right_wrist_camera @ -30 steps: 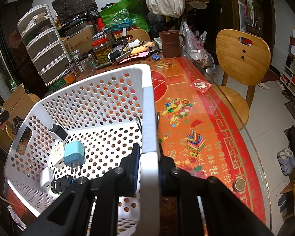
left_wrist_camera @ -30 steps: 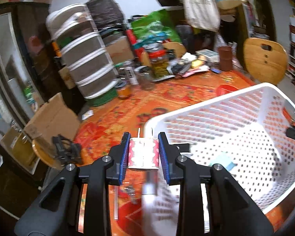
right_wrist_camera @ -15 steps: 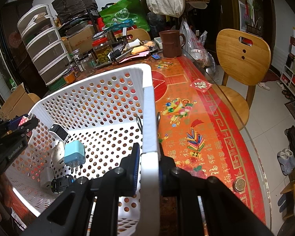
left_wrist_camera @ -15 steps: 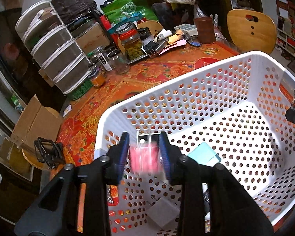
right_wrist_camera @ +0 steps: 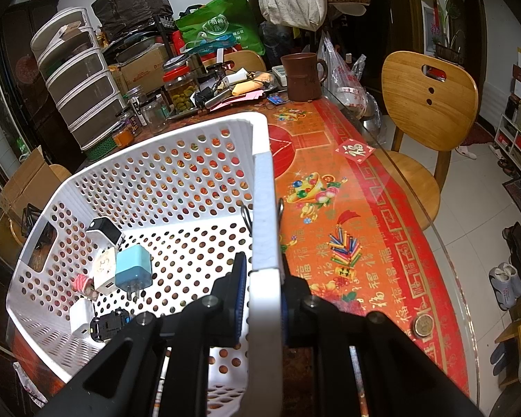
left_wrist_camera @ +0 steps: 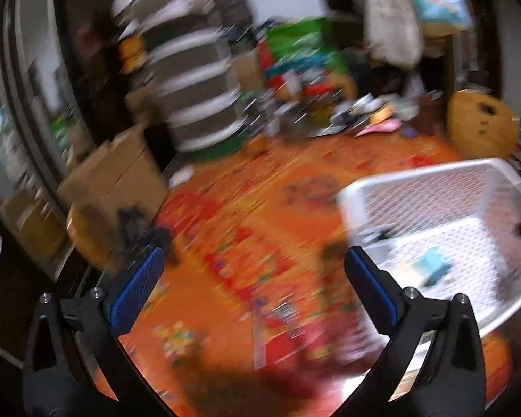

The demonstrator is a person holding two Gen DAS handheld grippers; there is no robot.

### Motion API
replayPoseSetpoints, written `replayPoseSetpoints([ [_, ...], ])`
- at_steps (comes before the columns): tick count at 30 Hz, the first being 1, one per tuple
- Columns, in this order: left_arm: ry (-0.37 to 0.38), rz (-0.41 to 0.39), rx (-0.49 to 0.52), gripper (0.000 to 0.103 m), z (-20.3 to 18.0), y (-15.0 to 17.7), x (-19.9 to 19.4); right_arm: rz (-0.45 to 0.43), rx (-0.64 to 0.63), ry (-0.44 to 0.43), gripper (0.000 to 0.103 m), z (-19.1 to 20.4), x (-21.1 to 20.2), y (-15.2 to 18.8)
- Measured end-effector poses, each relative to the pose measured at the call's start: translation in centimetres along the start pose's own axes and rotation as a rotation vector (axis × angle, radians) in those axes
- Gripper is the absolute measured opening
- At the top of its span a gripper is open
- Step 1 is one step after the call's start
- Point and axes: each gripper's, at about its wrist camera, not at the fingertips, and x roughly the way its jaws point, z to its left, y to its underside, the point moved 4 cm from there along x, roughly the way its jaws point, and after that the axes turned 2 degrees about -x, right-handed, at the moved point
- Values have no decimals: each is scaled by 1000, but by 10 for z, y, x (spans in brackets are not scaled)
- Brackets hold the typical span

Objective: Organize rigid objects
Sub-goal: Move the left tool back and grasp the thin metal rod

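Left gripper (left_wrist_camera: 253, 271) (empty) beside basket (left_wrist_camera: 413, 180)

both wrist cams share basket (right_wrist_camera: 156, 180), left blurry

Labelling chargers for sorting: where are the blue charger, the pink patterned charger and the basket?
blue charger (right_wrist_camera: 133, 266): right wrist view, front face.
pink patterned charger (right_wrist_camera: 81, 283): right wrist view, its side.
basket (right_wrist_camera: 260, 208): right wrist view, near rim.

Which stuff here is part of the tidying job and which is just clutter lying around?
Job: white basket, blue charger, pink patterned plug, left gripper, right gripper clamped on the basket rim.
Clutter: brown mug, pickle jar, drawer tower, coin.
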Motion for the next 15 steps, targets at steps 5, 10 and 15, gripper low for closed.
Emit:
replayPoseSetpoints([
  [5,13,205,-38,100,35,59,77,1,3,1,15,1,0,-1],
  [10,50,297,-73,87,36,93,114,4,-4,6,15,0,0,-1],
  [15,67,310,-98,69,25,101,133,5,-6,7,15,-2,0,-1],
])
